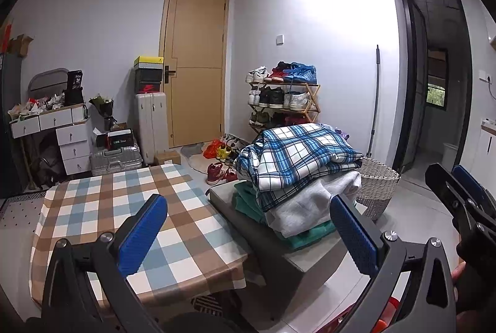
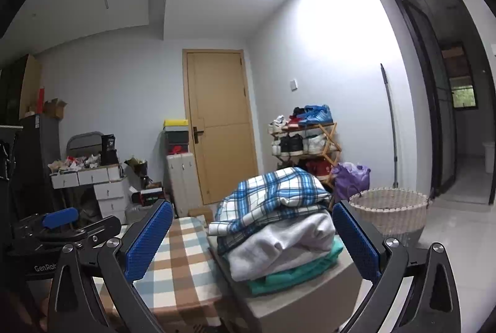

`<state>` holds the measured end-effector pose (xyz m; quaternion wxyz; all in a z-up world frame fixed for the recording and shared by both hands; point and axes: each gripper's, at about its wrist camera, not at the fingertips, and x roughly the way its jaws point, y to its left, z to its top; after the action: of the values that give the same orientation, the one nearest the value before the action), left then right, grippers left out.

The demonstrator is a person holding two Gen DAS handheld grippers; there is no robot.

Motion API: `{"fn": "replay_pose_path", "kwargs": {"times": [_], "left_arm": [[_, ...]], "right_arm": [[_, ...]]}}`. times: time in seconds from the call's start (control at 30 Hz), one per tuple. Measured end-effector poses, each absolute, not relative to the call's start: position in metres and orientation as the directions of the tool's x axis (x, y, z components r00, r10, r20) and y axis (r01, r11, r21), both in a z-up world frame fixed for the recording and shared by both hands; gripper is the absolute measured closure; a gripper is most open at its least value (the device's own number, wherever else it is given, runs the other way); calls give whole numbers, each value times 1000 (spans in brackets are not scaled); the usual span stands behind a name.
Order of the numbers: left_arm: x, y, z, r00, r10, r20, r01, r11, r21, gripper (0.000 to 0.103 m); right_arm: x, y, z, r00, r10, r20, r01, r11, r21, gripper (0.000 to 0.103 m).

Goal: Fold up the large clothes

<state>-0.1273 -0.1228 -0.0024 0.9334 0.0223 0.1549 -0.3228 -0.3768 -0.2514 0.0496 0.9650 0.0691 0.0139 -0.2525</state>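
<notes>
I hold my left tongs [image 1: 248, 237] and right tongs [image 2: 252, 240] released and empty before the blue plaid shirt [image 1: 297, 156] topping the clothes pile at centre frame, so next I judge I must pinch it onto the checkered surface [image 1: 93, 199].

The left black metal two-finger gripper [image 1: 248, 235] has bumpy blue rubber finger pads [image 1: 141, 235] and round silver screws [image 1: 105, 237]; the right black metal two-finger gripper [image 2: 252, 240] looks the same, with blue pads [image 2: 148, 240]; white letters "GenRob" [image 2: 44, 267] mark the left one's black body.
</notes>
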Motion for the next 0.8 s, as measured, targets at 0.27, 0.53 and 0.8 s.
{"fn": "replay_pose_path", "kwargs": {"times": [0.27,0.53,0.8], "left_arm": [[-127,-122,-2,745,-593,-304,608,792,-57,1],[-128,-118,-2,738,-600,-309,616,786,-55,1],[-128,-116,-1,734,-604,-309,622,781,-50,1]], "right_arm": [[-378,-251,50,876,-479,-67,483,866,130,0],[-378,-253,51,877,-477,-65,481,867,129,0],[-376,-258,49,879,-470,-78,476,868,141,0]]}}
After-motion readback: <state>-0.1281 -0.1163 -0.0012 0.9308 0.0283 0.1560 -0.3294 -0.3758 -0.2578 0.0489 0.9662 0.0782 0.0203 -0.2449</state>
